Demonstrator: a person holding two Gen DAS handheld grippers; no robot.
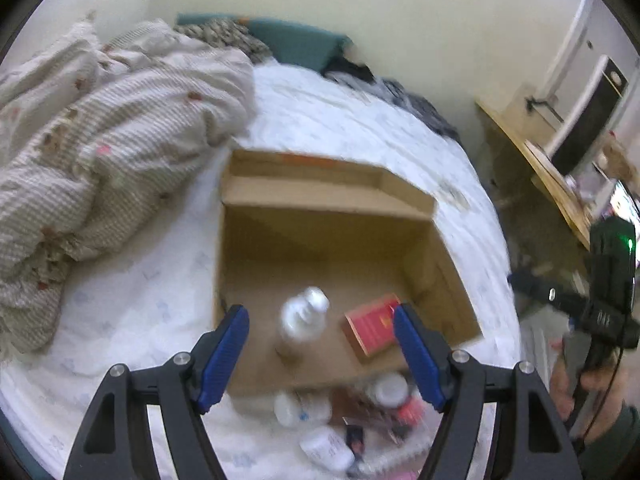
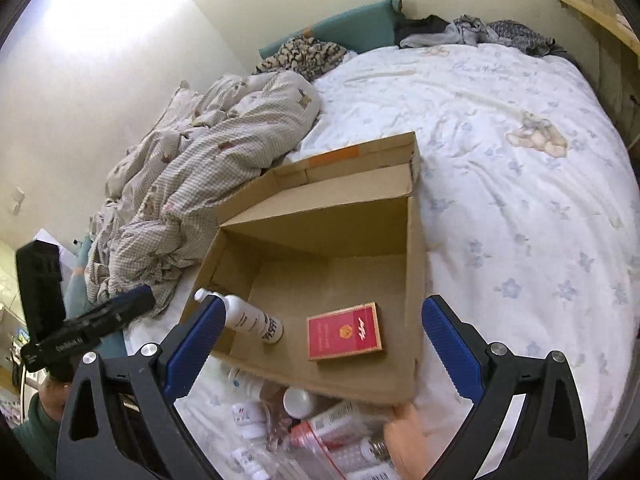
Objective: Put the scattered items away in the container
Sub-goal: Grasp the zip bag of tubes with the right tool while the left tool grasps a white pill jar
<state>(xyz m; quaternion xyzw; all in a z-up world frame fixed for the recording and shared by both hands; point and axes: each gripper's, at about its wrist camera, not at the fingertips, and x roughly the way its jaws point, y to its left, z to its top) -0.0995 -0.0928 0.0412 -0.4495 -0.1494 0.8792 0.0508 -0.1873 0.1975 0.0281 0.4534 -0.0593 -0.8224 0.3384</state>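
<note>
Both grippers, left gripper (image 1: 322, 354) and right gripper (image 2: 324, 344), hang empty and wide apart above the cardboard box (image 2: 416, 264); the scattered pile (image 2: 304, 432) lies just outside its near wall, under both.

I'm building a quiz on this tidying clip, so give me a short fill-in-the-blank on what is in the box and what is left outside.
The open brown cardboard box sits on a ____.
Inside it lie a white plastic bottle and a flat ____ packet with gold edging.
The pile of small bottles and packets lies ____ the box.
Both blue-padded claws, left claw and right claw, hold ____.

Missing words: bed; red; outside; nothing
</note>
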